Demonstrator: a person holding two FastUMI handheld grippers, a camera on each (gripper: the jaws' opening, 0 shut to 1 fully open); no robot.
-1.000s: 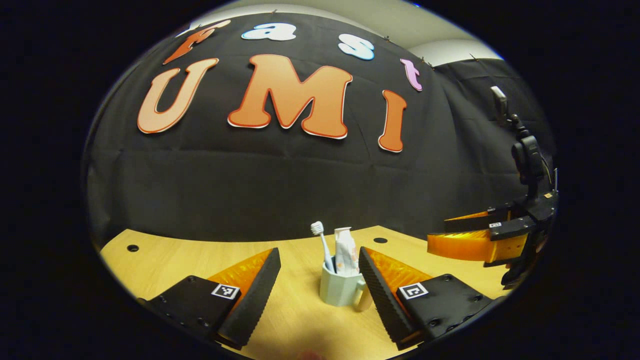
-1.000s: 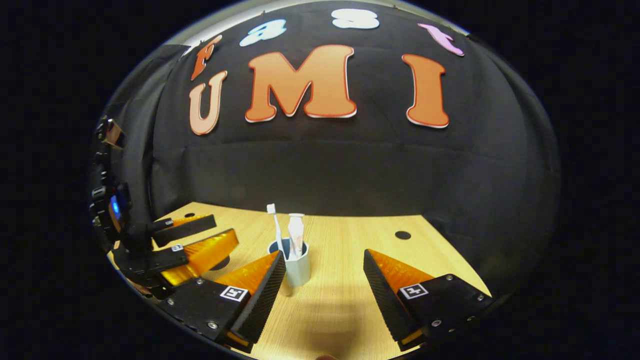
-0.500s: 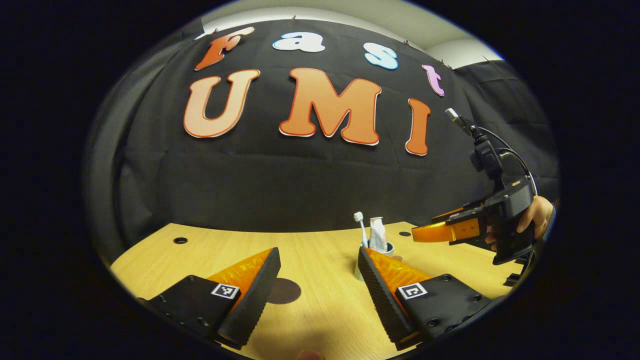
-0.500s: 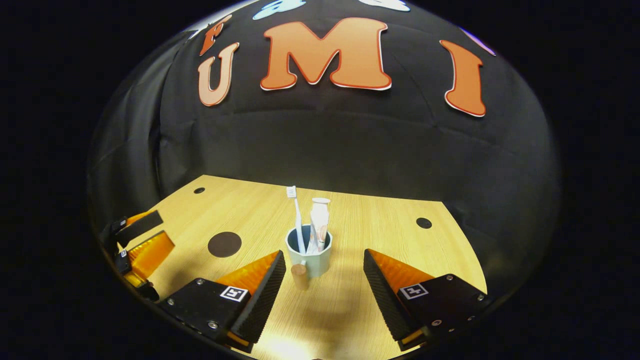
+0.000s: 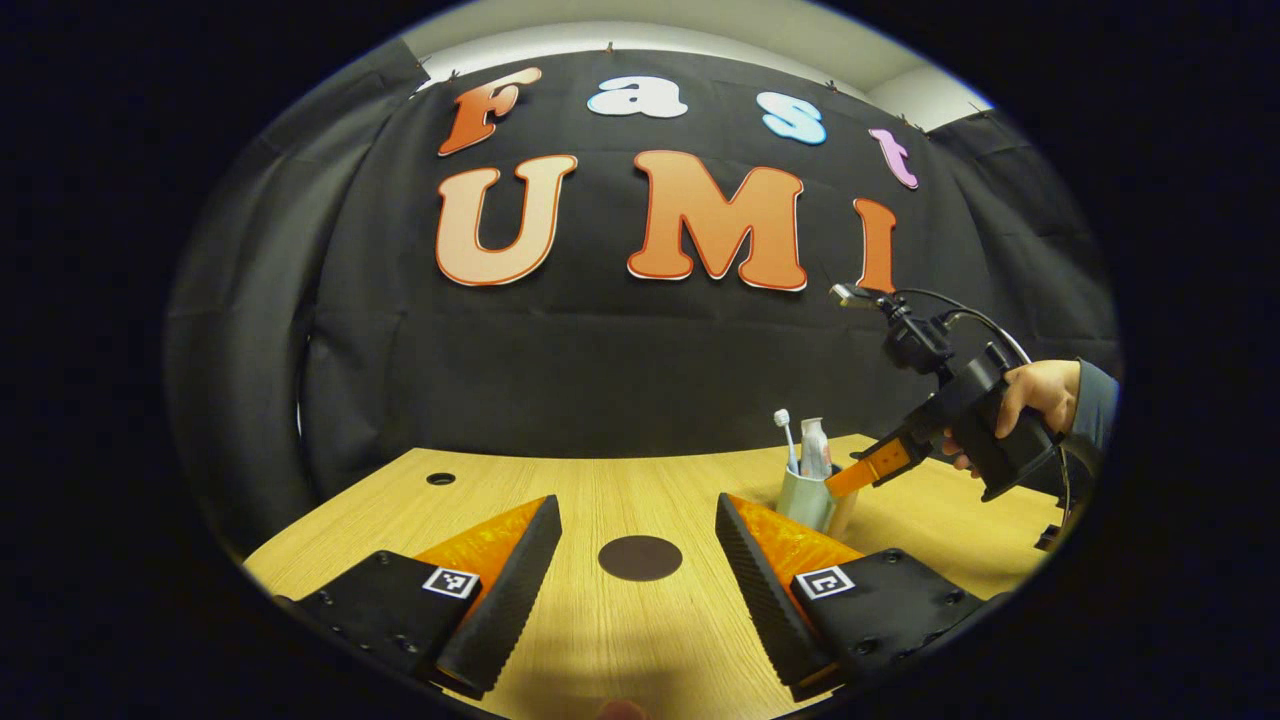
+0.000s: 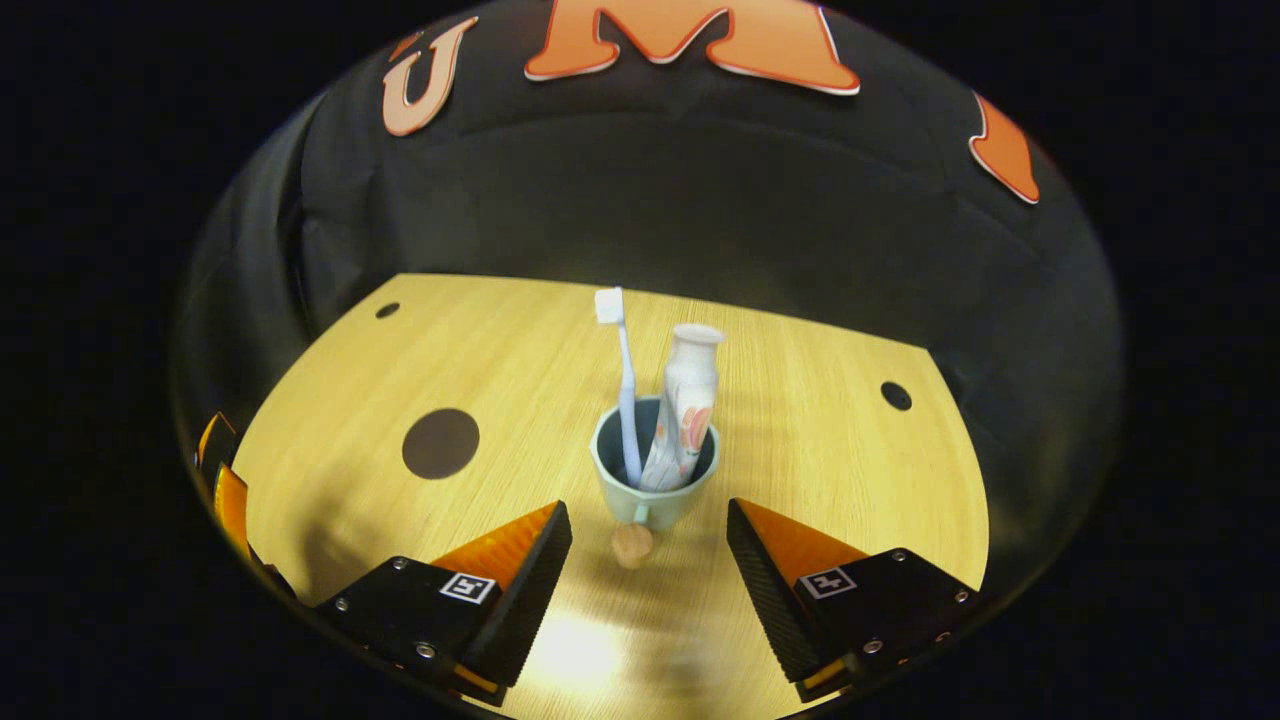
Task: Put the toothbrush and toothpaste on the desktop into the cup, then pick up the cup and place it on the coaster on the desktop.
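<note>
Right gripper view: toothpaste (image 6: 683, 405) print unreadable.

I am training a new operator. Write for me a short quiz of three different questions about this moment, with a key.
1. True or false: the toothbrush and the toothpaste stand inside the cup.
2. Where is the cup now? A) on the coaster B) on the bare table C) lifted in the air
3. Fill in: the fingers of the right gripper are ___, one on each side of the cup's handle.

Key: 1 true; 2 B; 3 open.
</note>
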